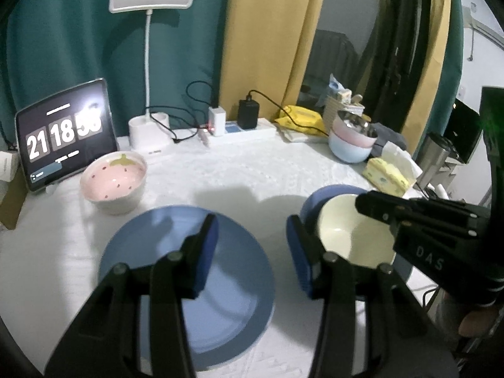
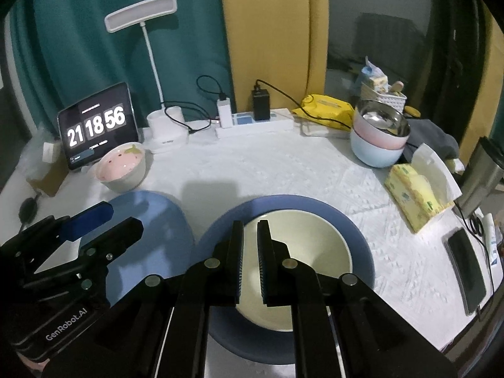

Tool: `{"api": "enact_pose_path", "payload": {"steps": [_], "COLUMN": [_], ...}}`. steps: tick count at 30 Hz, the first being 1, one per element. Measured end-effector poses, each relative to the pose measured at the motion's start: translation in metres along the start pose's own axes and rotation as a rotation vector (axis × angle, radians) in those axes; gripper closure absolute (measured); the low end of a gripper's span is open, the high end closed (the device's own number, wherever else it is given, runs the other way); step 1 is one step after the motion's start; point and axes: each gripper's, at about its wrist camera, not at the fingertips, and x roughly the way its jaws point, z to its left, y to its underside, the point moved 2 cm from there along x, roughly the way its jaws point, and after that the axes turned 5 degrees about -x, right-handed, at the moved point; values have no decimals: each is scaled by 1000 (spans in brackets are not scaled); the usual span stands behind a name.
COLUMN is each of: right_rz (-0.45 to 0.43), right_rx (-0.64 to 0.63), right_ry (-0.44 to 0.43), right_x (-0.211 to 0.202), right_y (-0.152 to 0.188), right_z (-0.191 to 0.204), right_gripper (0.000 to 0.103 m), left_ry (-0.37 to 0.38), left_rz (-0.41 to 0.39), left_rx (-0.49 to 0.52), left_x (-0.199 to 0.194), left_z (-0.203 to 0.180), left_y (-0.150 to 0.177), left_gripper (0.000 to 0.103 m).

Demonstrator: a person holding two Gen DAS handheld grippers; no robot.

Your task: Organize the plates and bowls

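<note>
Left gripper (image 1: 252,252) released, nothing between its pads; empty round blue plate (image 1: 186,283) directly beneath. Right gripper (image 2: 250,261) clenched empty above cream ceramic bowl (image 2: 296,271) sitting on second blue plate (image 2: 359,252). Judgement: pinch bowl rim squarely, lift vertically, avoid dragging its plate.

Right gripper (image 2: 250,252) closed, nothing between its pads, hanging over round cream ceramic bowl (image 2: 318,252) sitting in round blue plate (image 2: 362,252). Left gripper (image 2: 104,220) over second blue plate (image 2: 163,217). Pink strawberry-pattern bowl (image 2: 121,165) on white-clothed counter (image 2: 267,170).
</note>
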Motion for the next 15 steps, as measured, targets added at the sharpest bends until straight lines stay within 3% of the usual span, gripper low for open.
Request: {"api": "enact_pose_path", "payload": {"steps": [15], "right_rz": [6], "right_rx": [-55], "right_ry": [-21], "right_x": [11], "right_y": [-17], "right_z": [40], "right_gripper": [94], "left_ry": [-22], "left_rz": [-28], "left_rx": [-50], "left_x": [-7], "left_z": [42], "left_y": [-7], "left_gripper": [56]}}
